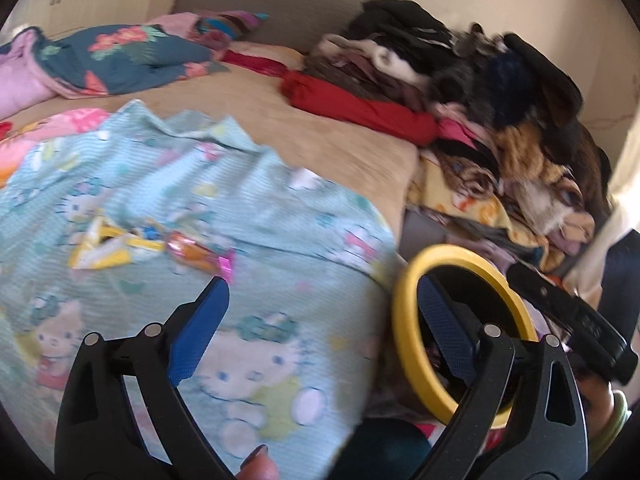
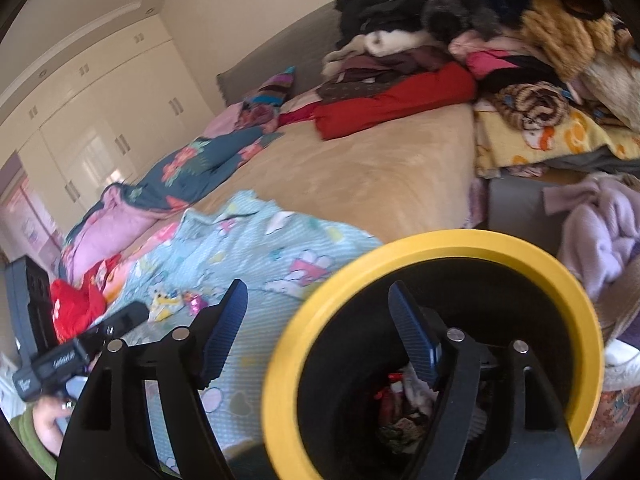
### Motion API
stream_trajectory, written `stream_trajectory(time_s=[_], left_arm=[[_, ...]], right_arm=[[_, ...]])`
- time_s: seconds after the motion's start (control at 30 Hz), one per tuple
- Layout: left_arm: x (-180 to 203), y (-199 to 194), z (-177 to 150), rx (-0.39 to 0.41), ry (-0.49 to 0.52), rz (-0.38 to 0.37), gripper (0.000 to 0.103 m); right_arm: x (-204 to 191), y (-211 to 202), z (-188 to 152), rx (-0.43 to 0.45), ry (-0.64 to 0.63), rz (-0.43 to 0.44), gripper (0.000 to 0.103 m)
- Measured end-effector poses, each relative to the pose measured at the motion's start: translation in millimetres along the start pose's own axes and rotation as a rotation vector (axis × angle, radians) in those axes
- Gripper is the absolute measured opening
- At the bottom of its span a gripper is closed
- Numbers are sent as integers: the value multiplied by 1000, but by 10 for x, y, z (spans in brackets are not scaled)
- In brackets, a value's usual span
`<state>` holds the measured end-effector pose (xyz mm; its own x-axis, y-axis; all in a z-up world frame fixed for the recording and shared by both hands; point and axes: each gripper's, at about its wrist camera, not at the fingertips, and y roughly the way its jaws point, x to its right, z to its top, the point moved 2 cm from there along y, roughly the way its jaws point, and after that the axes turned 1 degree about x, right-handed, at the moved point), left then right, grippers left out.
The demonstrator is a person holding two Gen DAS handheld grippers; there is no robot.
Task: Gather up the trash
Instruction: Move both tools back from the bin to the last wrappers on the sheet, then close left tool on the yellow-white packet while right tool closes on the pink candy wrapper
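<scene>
— What does your left wrist view give you?

— My left claw stands wide apart with nothing between its blue pads. The trash is ahead and to the left of it: crumpled yellow-and-white wrappers and a shiny orange-and-pink foil wrapper, lying together on the pale blue cartoon-cat blanket that covers the near end of the tan bed. The foil one runs lengthwise left to right across my line, and its pink tail lies just beyond the tip of my left finger. The black bin with the yellow rim sits off the bed's near right corner; my right finger reaches across its mouth. The claw tilts down toward the blanket.

— And the right wrist view?

— My right claw is also spread and empty. Its right finger hangs over the bin's mouth, with the yellow rim between the two fingers and scraps already lying at the bottom. The wrappers lie well off to the left, past my left finger.

— So which hand goes?

— I judge the left; it is much nearer the trash. A short reach forward and left, with the pads turned across the foil's narrow width, should do.
</scene>
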<state>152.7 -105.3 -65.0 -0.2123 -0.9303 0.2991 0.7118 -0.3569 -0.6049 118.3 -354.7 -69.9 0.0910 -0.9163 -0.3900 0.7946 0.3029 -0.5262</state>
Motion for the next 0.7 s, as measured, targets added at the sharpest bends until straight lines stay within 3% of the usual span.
stream_trajectory(time_s=[0.43, 0.7], left_arm=[[-1204, -112, 63, 53, -227, 133, 86], [-1754, -60, -47, 27, -350, 146, 84]], right_arm=[[-917, 747, -75, -114, -131, 100, 78], [-1311, 1277, -194, -200, -201, 145, 76]])
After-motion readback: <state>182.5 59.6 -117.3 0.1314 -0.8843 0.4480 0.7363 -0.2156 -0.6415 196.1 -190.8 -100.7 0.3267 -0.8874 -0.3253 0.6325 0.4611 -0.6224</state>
